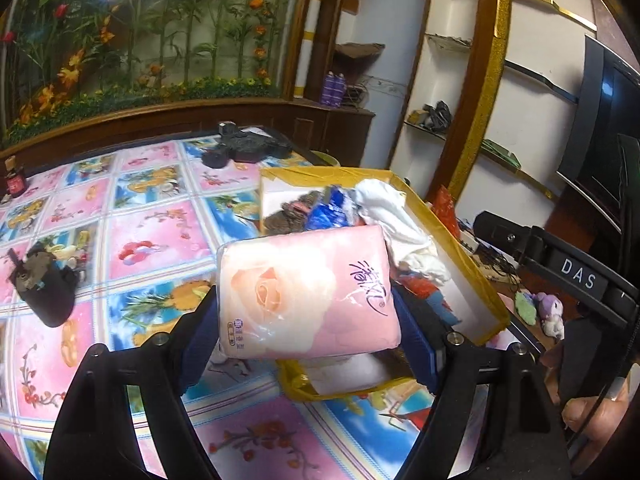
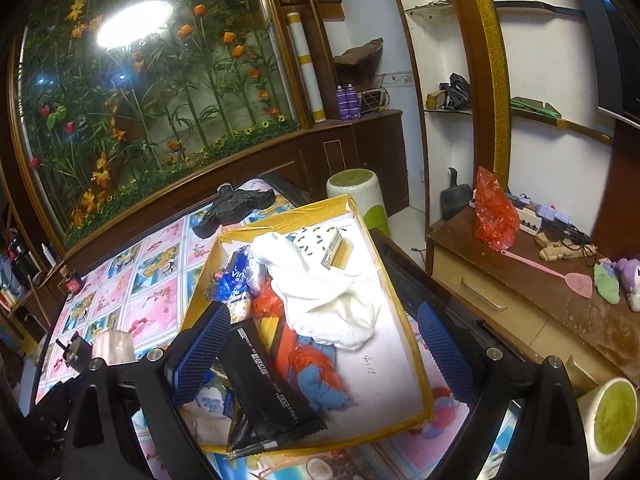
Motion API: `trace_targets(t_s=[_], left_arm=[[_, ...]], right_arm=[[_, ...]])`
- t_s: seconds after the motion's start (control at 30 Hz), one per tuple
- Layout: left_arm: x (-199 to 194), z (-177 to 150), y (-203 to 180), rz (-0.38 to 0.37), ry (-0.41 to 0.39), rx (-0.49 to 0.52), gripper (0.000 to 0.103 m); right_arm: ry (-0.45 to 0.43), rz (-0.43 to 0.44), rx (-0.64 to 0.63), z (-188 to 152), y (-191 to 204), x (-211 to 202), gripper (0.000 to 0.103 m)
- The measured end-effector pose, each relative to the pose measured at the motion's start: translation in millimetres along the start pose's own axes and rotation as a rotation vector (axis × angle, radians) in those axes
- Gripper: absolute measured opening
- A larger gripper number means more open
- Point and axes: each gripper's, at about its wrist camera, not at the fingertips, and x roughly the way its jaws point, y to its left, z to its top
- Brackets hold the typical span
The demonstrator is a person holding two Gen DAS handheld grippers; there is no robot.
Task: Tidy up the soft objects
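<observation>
My left gripper (image 1: 308,308) is shut on a pink tissue pack (image 1: 304,280) printed with a rose, its blue pads (image 1: 200,340) pressing both ends. The pack hangs over the near corner of a yellow-taped cardboard box (image 1: 460,258). The box (image 2: 384,380) holds a white cloth (image 2: 328,292), a blue packet (image 2: 234,276), red and blue soft items (image 2: 316,364) and a black packet (image 2: 264,384). My right gripper (image 2: 324,320) stands open wide above the box. The black packet lies beside its left pad (image 2: 204,344), which does not grip it.
The box sits on a table with a flowered cloth (image 1: 152,240). A dark pouch (image 1: 44,292), a black gadget (image 1: 248,148) and a small red bottle (image 1: 16,184) are also on it. Right of the table are a green-topped stool (image 2: 356,196) and a wooden cabinet (image 2: 520,280) with a red bag (image 2: 494,216).
</observation>
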Motion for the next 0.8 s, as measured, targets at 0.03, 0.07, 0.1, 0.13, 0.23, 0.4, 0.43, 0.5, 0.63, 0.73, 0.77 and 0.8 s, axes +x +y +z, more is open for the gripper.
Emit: trace_targets(t_s=[0.03,0.07,0.1,0.13,0.23,0.4,0.43,0.5,0.63,0.73,0.77,0.8], left_arm=[[-2.0,-1.7,-1.0,0.004,-0.010,0.005,0.080],[-2.6,-3.0,-2.7,0.007,-0.016,0.013,0.080],[-2.1,-4.5,-5.3,0.011,-0.019,0.023,0.080],[-0.4,-6.1,-8.2,0.013,-0.018,0.037,0.080],[8.3,-11.1,-15.9,0.029,0.011,0.071,0.080],[8.2,-14.5,-19.5,0.038,0.037,0.087,0.080],[5.6,-14.5,-19.4,0.044,0.027,0.090,0.080],[0.5,-14.2,-19.6,0.060,0.003,0.094,0.080],[-5.2,-12.3,-16.0,0.074,0.001,0.069,0.080],[-13.7,-10.6,-11.4,0.058,-0.005,0.045,0.080],[-16.5,-10.1,-9.2,0.059,-0.017,0.030,0.081],[-18.1,-9.7,-8.1,0.053,-0.030,0.024,0.081]], right_arm=[[0.006,-0.016,-0.002,0.3,1.2,1.0,0.096],[0.013,-0.024,-0.006,0.7,2.4,2.9,0.096],[0.018,-0.029,-0.006,0.3,3.6,3.2,0.096],[0.017,-0.035,-0.005,0.8,3.0,3.4,0.096],[0.009,-0.054,0.016,-3.7,0.2,-0.2,0.096],[0.029,-0.064,0.023,-16.2,-4.4,-9.1,0.096],[0.029,-0.063,0.022,-17.7,-5.1,-11.8,0.096],[0.020,-0.067,0.017,-19.6,-6.2,-17.9,0.096],[0.011,-0.041,-0.003,-26.6,-4.7,-25.3,0.096],[0.023,-0.019,-0.061,-29.2,2.5,-27.8,0.096],[0.020,-0.014,-0.079,-29.1,4.6,-28.6,0.096],[0.013,-0.006,-0.097,-29.4,6.1,-30.2,0.096]])
